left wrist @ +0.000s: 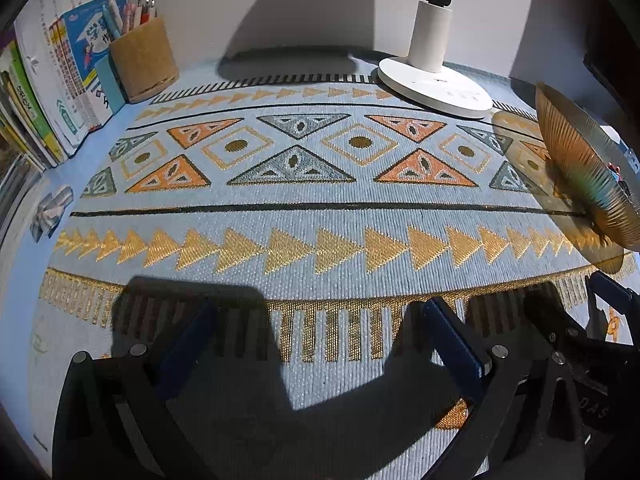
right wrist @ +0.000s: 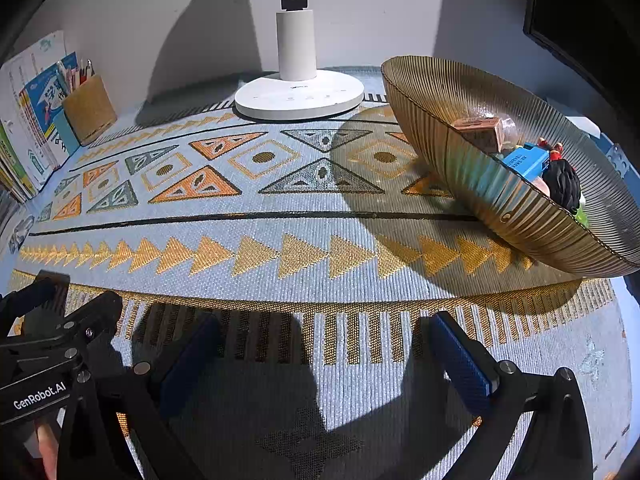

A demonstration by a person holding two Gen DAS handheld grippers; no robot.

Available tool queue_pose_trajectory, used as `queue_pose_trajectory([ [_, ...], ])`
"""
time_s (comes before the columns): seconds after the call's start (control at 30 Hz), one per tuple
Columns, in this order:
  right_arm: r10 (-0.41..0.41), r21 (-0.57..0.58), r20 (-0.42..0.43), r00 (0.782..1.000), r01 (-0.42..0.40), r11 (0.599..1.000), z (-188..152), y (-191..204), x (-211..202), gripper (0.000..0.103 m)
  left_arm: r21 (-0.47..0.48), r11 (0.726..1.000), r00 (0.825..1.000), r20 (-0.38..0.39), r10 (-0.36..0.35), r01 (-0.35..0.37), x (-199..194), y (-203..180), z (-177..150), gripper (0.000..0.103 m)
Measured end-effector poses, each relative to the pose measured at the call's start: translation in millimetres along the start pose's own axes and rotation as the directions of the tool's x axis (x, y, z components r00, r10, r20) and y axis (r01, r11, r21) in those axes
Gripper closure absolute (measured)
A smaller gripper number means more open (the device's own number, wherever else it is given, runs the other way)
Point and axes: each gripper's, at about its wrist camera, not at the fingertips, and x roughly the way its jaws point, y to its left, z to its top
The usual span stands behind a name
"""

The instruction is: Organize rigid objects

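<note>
At the far left, a row of books [left wrist: 48,92] stands upright against the wall, and just beside them sits a cork-coloured pen holder [left wrist: 144,60] with pens sticking out of it. A small folded scrap of printed paper [left wrist: 52,210] lies near the left edge of the counter [left wrist: 24,264], in front of the books. The counter is covered by a pale blue woven mat [left wrist: 312,208] with orange and grey triangles, diamonds and a row of gold arrowheads.

The left hand-held gripper [left wrist: 316,344] hovers low over the near edge of the mat, its two blue-padded fingers [left wrist: 456,344] spread wide apart with nothing between them. Its dark shadow falls on the mat below.

Further back, near the middle, the round white base of a desk lamp [right wrist: 300,96] rests on the mat against the wall, its stem rising out of view.

The right hand-held gripper [right wrist: 324,356] is also held low over the mat's near edge, fingers wide apart and holding nothing. The left tool's black body shows at the lower left of the right wrist view, just beside it.

To the right stands a ribbed amber glass bowl [right wrist: 520,220] on the mat. Inside it lie the sorted things: a brown box [right wrist: 480,128], a blue toy [right wrist: 528,162] and a black spiky object [right wrist: 562,186], touching one another in a heap.
</note>
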Motion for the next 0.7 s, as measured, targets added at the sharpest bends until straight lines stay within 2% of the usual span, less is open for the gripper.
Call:
queue_pose_trajectory([
  [0.7,0.0,0.0,0.0,1.0,0.0,1.0,-0.1,-0.2,0.2,0.0,0.013,1.0,1.0,-0.008,-0.008,0.008,2.0,-0.4,1.0,0.0],
])
